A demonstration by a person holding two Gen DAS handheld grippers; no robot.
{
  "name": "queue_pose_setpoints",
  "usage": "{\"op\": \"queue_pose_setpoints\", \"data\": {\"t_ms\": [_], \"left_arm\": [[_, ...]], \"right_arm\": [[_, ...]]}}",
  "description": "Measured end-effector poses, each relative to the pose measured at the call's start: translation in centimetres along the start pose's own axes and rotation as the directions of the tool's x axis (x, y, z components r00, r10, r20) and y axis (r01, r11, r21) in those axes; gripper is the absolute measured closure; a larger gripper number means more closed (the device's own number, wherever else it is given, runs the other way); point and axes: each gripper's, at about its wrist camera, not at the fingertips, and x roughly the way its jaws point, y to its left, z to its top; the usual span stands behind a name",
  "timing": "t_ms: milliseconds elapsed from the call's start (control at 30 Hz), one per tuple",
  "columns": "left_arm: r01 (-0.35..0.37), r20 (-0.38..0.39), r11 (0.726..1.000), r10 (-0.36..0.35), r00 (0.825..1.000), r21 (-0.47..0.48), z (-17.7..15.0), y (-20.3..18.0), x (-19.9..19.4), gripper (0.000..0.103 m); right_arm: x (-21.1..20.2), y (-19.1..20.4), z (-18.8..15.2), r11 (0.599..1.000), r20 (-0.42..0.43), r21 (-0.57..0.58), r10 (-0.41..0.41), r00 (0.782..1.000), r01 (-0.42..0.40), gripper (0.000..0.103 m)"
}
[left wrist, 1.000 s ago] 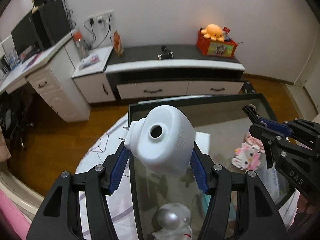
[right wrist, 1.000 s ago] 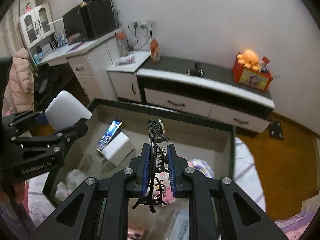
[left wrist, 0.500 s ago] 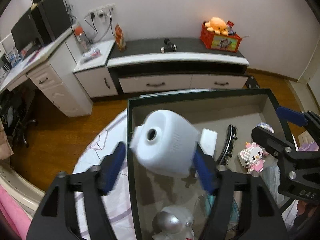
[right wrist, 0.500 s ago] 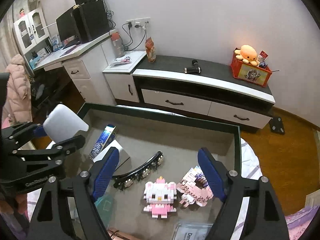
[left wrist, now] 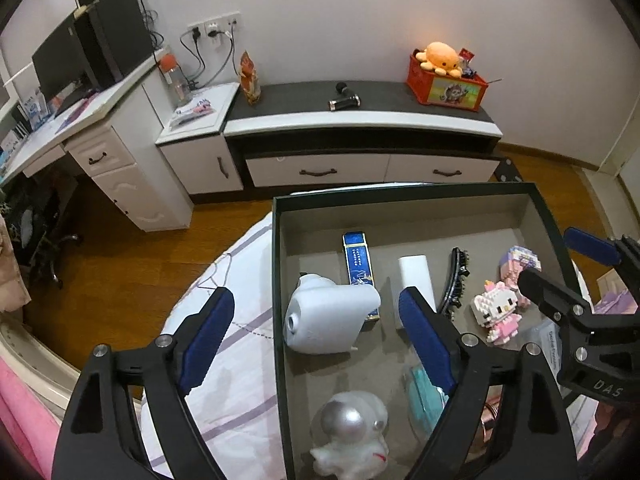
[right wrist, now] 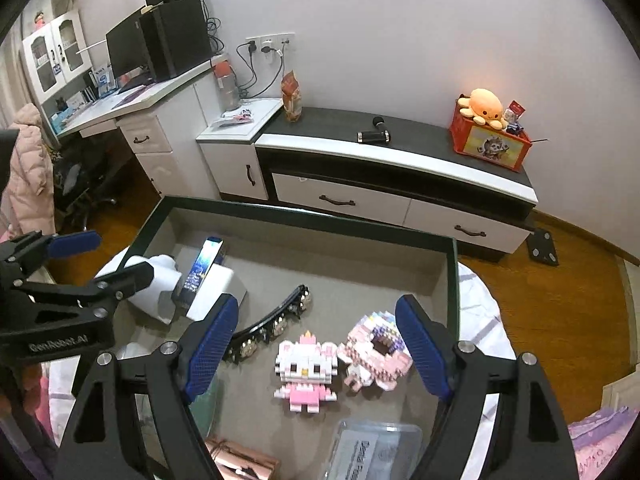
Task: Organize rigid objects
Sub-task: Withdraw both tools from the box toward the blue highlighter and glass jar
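Observation:
A dark-rimmed box (left wrist: 404,190) holds the objects; it also shows in the right wrist view (right wrist: 304,222). A white plastic device (left wrist: 328,316) lies on its side at the box's left wall, also in the right wrist view (right wrist: 154,296). My left gripper (left wrist: 316,332) is open and empty above it. A black hair clip (right wrist: 272,322) lies in the box middle, also in the left wrist view (left wrist: 452,280). My right gripper (right wrist: 316,350) is open and empty above the block kitty figure (right wrist: 306,374).
The box also holds a blue flat case (left wrist: 358,264), a white box (left wrist: 414,284), a pink block figure (right wrist: 376,350), an astronaut toy (left wrist: 350,428) and a clear plastic case (right wrist: 376,452). It rests on a striped bedsheet (left wrist: 236,344). A TV cabinet (right wrist: 400,184) stands behind.
Both grippers opened. The white device dropped from my left gripper into the box. The hair clip left my right gripper and lies in the box. Both grippers pulled back upward.

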Motion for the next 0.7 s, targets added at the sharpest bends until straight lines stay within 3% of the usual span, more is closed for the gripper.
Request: {"op": "queue_pose_setpoints", "data": {"t_ms": [233,433,700], "left_arm": [[-0.007,0.036,1.0,0.008,0.999,-0.019,-1.9,0.1,-3.6,0.015],[0.005,0.124,1.0,-0.002,0.992,-0.021,-5.4,-0.1,-8.7,0.013],[-0.007,0.276,1.0,0.008,0.961,-0.004,-10.8,-1.1,-15.4,0.002]], "right_arm": [[-4.3,0.7,-1.6,0.997,0.055,-0.047,-0.06,0.997,0.063,0.021],[-10.2,1.4,-4.5,0.994,0.154,-0.06,-0.08,0.985,0.09,0.021],[-17.3,1.5,-9.9,0.997,0.278,-0.001,-0.07,0.958,0.073,0.021]]}}
